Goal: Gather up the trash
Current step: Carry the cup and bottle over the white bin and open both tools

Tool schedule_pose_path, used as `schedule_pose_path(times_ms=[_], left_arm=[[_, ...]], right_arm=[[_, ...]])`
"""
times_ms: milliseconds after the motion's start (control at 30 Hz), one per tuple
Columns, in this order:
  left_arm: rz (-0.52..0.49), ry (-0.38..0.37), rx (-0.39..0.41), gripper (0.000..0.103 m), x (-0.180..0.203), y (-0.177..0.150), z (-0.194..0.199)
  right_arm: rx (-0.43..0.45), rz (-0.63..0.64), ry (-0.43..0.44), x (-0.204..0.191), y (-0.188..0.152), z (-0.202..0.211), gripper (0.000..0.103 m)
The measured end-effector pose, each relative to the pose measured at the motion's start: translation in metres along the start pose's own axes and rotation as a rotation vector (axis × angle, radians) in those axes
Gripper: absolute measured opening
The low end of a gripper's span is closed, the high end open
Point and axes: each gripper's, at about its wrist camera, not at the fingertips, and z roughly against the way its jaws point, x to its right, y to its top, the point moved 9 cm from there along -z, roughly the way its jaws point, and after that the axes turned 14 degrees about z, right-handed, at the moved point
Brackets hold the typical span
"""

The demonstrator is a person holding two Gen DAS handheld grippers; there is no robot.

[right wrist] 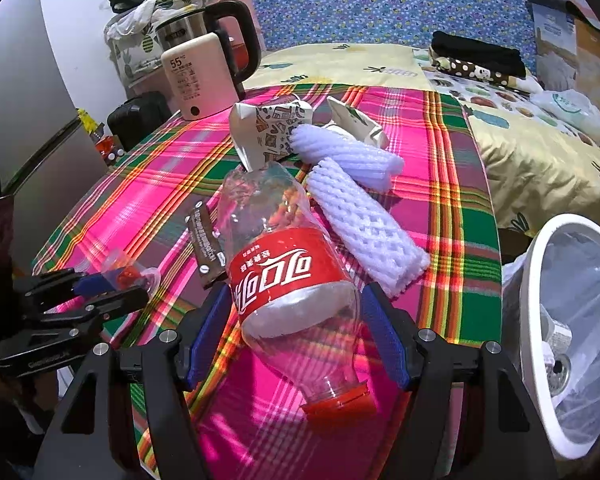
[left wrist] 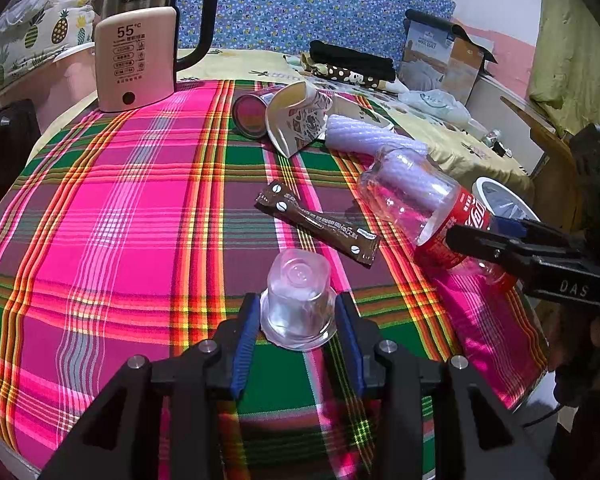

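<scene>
So the left gripper [left wrist: 296, 320] has its blue pads right up against a small clear plastic cup [left wrist: 299, 300], upside down near the front edge of the surface [left wrist: 100, 208]. The right gripper [right wrist: 296, 332] is spread wide around a crushed cola bottle [right wrist: 288, 272] lying on its side toward the right edge, pads not touching it. Past that there's a brown wrapper [left wrist: 320, 226], two white foam sleeves [right wrist: 364, 228], a paper cup [left wrist: 296, 120], and a kettle [left wrist: 140, 48] at the far left corner. White bin [right wrist: 572, 320] sits just off the right edge.
</scene>
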Motion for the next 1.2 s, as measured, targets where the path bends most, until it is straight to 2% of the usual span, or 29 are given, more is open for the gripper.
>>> schedule_pose_path(times_ms=[133,300,433,867,1200], left_arm=[[0.002,0.000,0.000,0.040,0.000,0.000,0.000],[0.002,0.000,0.001,0.040,0.000,0.001,0.000],[0.002,0.000,0.001,0.040,-0.001,0.001,-0.001],[-0.014,-0.017,0.022,0.037,0.011,0.005,0.005],[-0.075,-0.053,0.021,0.037,0.047,0.010,0.003]], right_arm=[[0.022,0.022,0.019,0.002,0.006,0.001,0.069],[-0.010,0.061,0.035,-0.002,0.007,-0.009,0.069],[-0.040,0.001,0.058,-0.001,0.004,-0.012,0.068],[0.042,-0.064,0.026,-0.002,-0.003,0.020,0.067],[0.069,-0.132,-0.017,0.019,-0.012,0.035,0.067]])
